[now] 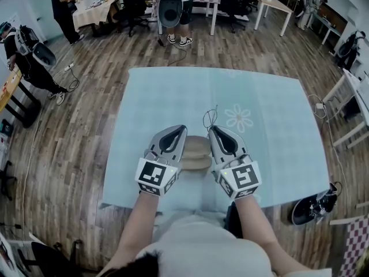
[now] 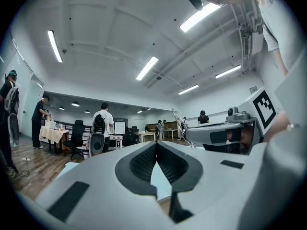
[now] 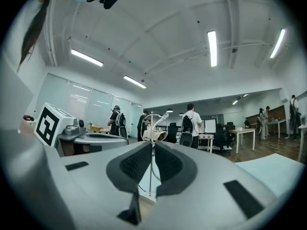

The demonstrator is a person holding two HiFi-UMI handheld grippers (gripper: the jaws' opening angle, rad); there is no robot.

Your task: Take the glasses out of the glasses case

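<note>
At the six-o'clock edge of the table (image 1: 271, 114), the tan glasses case (image 1: 196, 150) lies between the two grippers; its halves seem parted, though I cannot be sure. At the case's nine o'clock, the left gripper (image 1: 182, 130) has its jaws pinched together on nothing. At three o'clock, the right gripper (image 1: 212, 129) is clamped on a thin wire of the glasses (image 3: 150, 162). Their slender dark frame rises toward twelve o'clock past the tips, apparently clear of the case. Removal looks nearly done; setting them down likely remains.
</note>
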